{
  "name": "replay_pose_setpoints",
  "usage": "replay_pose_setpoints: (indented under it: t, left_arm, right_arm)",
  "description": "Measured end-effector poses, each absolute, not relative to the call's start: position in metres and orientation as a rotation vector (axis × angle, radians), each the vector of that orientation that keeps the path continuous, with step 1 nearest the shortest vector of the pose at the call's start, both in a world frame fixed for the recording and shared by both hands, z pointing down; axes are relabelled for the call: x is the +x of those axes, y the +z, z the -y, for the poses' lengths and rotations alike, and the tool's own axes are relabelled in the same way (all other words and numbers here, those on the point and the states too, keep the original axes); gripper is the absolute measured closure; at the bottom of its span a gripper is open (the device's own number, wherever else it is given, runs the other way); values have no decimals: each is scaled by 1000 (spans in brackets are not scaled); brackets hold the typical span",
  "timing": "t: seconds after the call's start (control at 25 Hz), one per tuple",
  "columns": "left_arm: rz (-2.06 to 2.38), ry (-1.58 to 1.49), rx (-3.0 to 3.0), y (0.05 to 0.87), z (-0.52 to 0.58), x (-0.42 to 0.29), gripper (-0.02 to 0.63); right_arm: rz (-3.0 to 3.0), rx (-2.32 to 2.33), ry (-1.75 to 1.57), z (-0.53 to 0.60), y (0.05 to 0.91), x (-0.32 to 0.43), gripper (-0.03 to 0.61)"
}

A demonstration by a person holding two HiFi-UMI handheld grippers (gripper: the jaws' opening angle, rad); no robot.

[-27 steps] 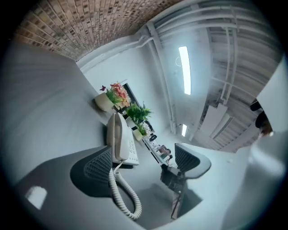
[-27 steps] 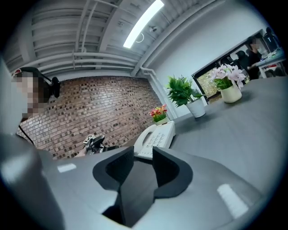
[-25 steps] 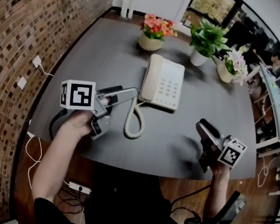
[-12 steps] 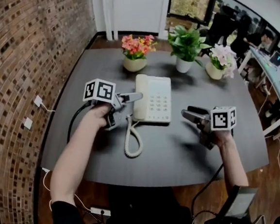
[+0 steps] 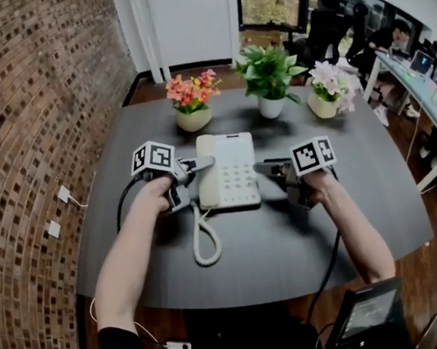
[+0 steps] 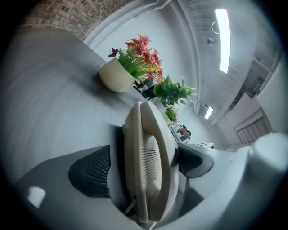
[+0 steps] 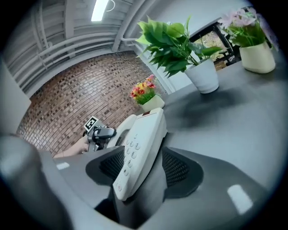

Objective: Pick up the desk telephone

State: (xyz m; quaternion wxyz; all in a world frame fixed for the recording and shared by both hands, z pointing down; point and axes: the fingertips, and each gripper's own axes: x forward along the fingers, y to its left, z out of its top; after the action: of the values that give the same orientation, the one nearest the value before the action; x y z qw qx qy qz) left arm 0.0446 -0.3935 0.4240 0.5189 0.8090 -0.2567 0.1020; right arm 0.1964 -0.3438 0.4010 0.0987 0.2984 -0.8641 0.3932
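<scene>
A cream desk telephone (image 5: 228,170) lies flat on the dark grey table (image 5: 271,256), its handset on the left side and its keypad on the right. A coiled cord (image 5: 203,240) trails toward me. My left gripper (image 5: 202,162) is at the phone's left edge. In the left gripper view the handset side (image 6: 150,166) stands between its wide jaws (image 6: 144,164), with a dark gap beside the left pad (image 6: 90,173). My right gripper (image 5: 262,166) is at the right edge. The keypad side (image 7: 139,148) sits between its open jaws (image 7: 144,166), clear of the right pad (image 7: 180,168).
Three pots stand along the table's far edge: orange-pink flowers (image 5: 193,119), a green plant (image 5: 271,106) and pale pink flowers (image 5: 322,104). A brick wall (image 5: 34,148) runs along the left. A screen (image 5: 367,313) sits at the near right.
Both grippers have moved inward from the table's sides to the phone's left and right edges. The phone stays flat on the table, now centred in the head view.
</scene>
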Motion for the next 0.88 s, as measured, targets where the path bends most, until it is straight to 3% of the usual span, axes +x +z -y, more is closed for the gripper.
replay_pose_setpoints:
  t: [0.52, 0.88]
  left_arm:
    - [615, 289, 2005, 424, 398, 78, 169]
    - [435, -163, 2037, 386, 393, 70, 197]
  right_arm:
    - [2504, 861, 1048, 363, 410, 168, 330]
    - [2851, 805, 1100, 351, 380, 176, 327]
